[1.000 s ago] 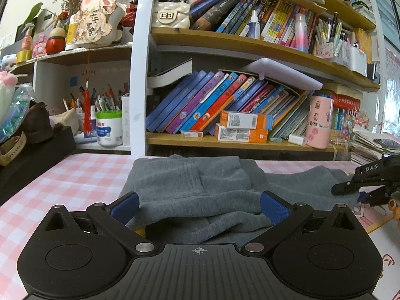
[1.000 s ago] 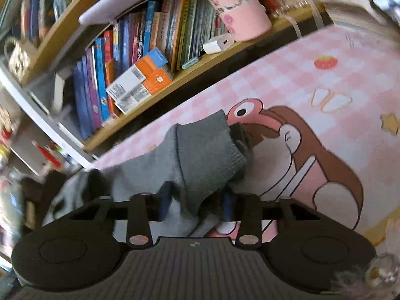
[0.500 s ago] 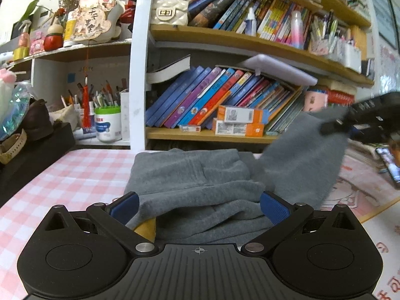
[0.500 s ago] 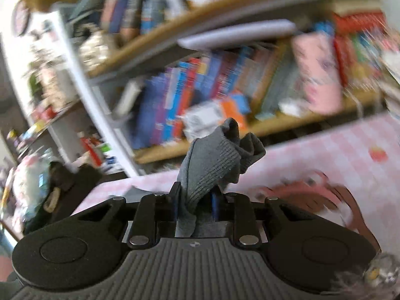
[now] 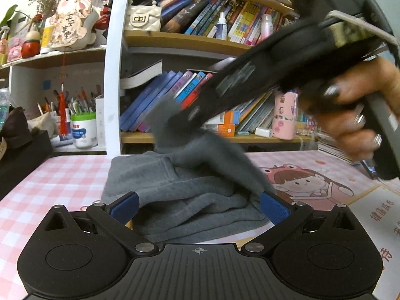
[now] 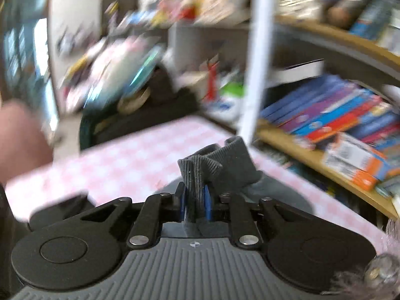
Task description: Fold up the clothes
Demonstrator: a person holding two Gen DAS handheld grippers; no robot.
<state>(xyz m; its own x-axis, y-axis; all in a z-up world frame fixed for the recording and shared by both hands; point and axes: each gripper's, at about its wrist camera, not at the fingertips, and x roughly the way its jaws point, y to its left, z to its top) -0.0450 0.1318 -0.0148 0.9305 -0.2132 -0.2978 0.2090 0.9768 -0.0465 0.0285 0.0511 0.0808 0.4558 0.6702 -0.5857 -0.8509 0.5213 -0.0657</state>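
A grey sweater (image 5: 180,190) lies bunched on the pink checked tablecloth (image 5: 62,175). My left gripper (image 5: 198,206) is open, low over the sweater's near edge, with cloth between its blue pads. My right gripper (image 6: 195,201) is shut on the sweater's ribbed cuff (image 6: 200,172). In the left wrist view the right gripper (image 5: 175,120) holds the sleeve up above the heap, with the hand behind it at the upper right.
A bookshelf (image 5: 200,42) with books, boxes and a pink cup (image 5: 285,115) stands right behind the table. A pen pot (image 5: 83,130) and a dark box (image 5: 22,155) sit at the left. A cartoon mat (image 5: 307,182) covers the table's right side.
My right gripper has carried the sleeve up and to the left, over the heap. The right wrist view has swung left toward the table's left end. My left gripper has stayed put.
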